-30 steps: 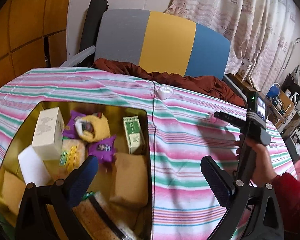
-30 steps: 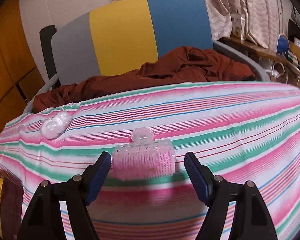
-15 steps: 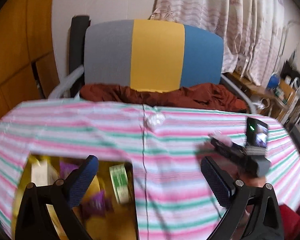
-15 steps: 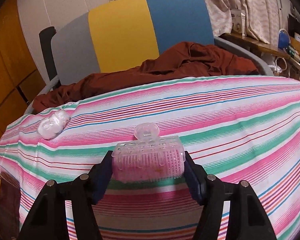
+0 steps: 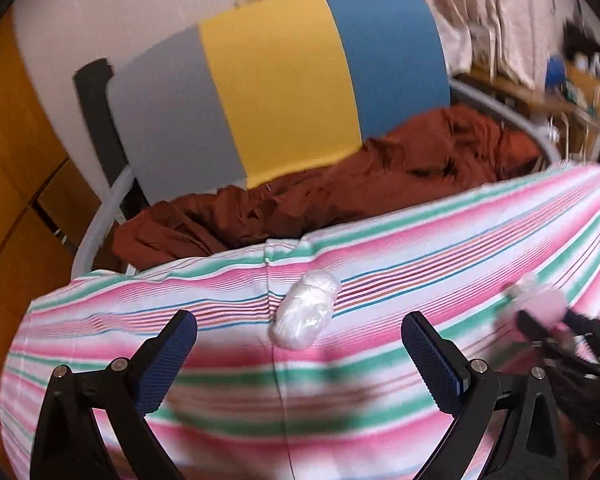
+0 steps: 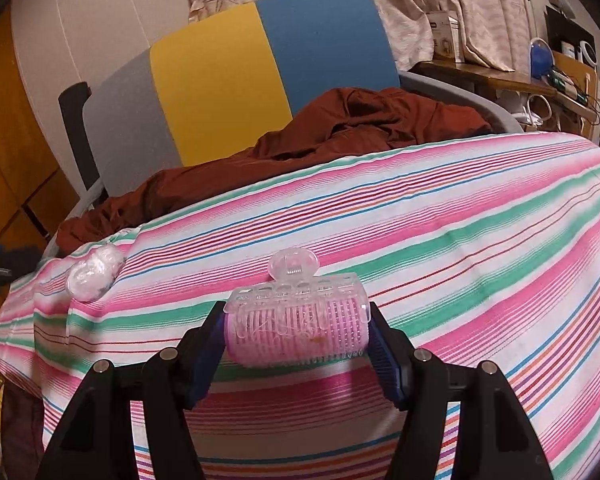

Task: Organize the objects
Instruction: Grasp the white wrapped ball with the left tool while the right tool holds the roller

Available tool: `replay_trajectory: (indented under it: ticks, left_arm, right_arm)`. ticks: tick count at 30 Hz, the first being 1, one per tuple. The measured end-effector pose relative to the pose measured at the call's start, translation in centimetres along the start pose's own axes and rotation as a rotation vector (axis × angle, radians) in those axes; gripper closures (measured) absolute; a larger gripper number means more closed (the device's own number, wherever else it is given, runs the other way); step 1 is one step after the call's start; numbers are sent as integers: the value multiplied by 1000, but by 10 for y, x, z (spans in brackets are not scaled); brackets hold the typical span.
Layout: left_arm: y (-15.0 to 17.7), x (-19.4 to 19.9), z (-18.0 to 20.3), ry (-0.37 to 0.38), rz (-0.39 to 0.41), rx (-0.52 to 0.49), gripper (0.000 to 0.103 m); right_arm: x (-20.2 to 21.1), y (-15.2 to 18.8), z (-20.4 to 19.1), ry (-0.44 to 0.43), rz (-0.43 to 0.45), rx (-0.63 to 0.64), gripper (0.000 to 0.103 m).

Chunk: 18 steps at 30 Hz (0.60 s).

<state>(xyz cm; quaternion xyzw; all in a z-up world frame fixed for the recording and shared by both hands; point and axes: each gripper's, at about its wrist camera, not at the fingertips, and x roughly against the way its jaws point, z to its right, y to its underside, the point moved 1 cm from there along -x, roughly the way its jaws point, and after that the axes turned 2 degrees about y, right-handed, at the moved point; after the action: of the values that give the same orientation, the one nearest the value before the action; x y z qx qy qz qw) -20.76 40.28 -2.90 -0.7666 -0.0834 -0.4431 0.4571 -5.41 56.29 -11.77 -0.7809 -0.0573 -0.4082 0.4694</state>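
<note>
Right tool [image 6: 296, 334] has just been closing, and now its two blue pads press on both ends of the pink hair roller [image 6: 298, 332], which has a clear plastic clip over its top. One second ago the roller lay free on the striped cloth [image 6: 440, 240] with the jaws standing wide on each side of it; now it is pinched between them, at about a middle opening. It sits low over the cloth, and I cannot tell if it is already lifted or touches it. I judge that the grasp is made, so the next step is to raise the roller and carry it to the box of things, of which only a corner shows at the far left of the roller.

Left tool [image 5: 300, 344] is wide open and holds nothing. A second ago it looked down on the open box with the packets; since then it has swung away from it and now points at the clear plastic bundle [image 5: 305, 312], which lies on the cloth to the left of the roller and a little farther back. The bundle is between the lines of the two jaws but ahead of them, not touched. It is probably the next thing to collect.

Behind the roller, past the edge of the desk, a brown cloth [image 6: 340, 132] lies heaped on a chair [image 6: 260, 72] with grey, yellow and blue panels.
</note>
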Motion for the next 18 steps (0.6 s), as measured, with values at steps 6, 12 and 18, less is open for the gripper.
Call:
replay_trajectory:
  ticks: [6,12,18]
  left_arm:
    - [-13,-53,-6,-7,-99,45,9]
    - [-7,-90,-10,-19,-183,52,31]
    - [4,-94,0,-38,-158,16,63]
  right_arm:
    - [0,0,2,-3,3,-9,36]
    - [0,0,2,0,4,-3,36]
    - [-1,0,1,6,5,3,36]
